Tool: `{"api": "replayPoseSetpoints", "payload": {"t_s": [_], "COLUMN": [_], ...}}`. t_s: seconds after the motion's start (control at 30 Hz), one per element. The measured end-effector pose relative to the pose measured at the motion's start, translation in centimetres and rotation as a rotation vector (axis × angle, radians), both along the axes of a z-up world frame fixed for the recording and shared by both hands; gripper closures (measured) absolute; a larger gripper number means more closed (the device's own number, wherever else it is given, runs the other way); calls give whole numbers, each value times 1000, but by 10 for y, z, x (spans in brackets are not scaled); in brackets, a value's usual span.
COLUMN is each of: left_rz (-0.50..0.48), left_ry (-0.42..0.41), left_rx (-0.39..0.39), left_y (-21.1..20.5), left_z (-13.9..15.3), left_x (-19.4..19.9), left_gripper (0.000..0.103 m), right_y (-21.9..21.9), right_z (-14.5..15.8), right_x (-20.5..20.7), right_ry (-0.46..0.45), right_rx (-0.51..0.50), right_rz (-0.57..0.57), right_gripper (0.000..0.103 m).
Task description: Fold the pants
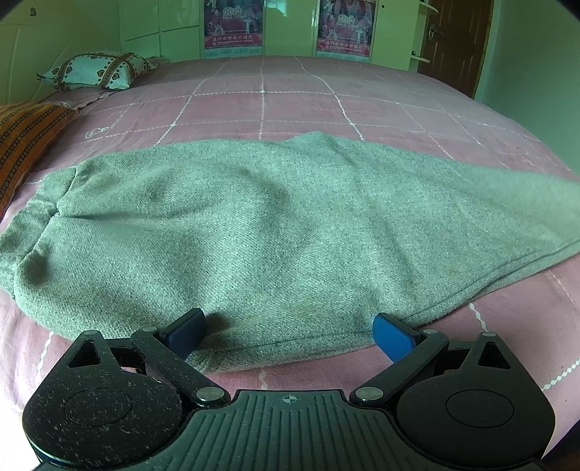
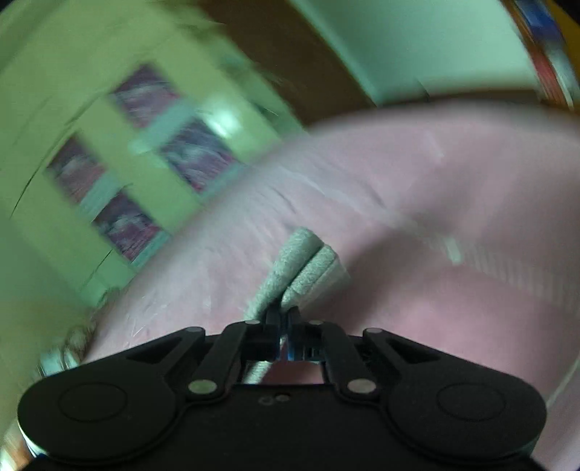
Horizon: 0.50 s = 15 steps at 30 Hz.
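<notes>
Grey-green pants [image 1: 253, 232] lie folded lengthwise across the pink checked bedspread [image 1: 290, 98], waistband at the left. My left gripper [image 1: 286, 333] is open, its blue pads straddling the near hem of the pants, low over the bed. In the right wrist view my right gripper [image 2: 283, 312] is shut on a bunched end of the pants [image 2: 304, 268], held above the bed [image 2: 435, 217]. That view is motion-blurred and tilted.
A heart-print pillow [image 1: 98, 70] and an orange striped cushion [image 1: 25, 141] sit at the bed's far left. Wardrobe doors with posters [image 1: 233, 25] stand behind the bed. A brown door [image 1: 456, 40] is at the right.
</notes>
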<state>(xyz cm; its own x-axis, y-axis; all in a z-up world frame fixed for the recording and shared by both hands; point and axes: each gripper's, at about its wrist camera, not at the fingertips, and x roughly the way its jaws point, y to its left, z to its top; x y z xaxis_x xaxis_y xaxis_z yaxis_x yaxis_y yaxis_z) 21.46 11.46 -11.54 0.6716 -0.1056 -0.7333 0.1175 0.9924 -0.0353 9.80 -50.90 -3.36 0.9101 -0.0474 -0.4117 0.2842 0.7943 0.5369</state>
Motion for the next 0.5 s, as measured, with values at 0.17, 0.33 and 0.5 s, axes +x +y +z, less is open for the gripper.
{"api": "replayPoseSetpoints", "payload": {"t_s": [0.17,0.33,0.5], "left_rz": [-8,0,71], "left_ry": [0,-13,-93], "left_rx": [-3,1,-69], "left_y": [1,1,18], "left_z": [1,3,21], "left_x": [-1,-2,-20], "left_gripper": [4,4,4], "right_y": [-52,-43,-21], "right_z": [-88,-64,-44], "right_x": [8,-36,-57], "right_ry": [229,152,98], "right_rx": [294,239,134], "right_rz": [-130,-337,-223], "right_gripper": [103,98,96]}}
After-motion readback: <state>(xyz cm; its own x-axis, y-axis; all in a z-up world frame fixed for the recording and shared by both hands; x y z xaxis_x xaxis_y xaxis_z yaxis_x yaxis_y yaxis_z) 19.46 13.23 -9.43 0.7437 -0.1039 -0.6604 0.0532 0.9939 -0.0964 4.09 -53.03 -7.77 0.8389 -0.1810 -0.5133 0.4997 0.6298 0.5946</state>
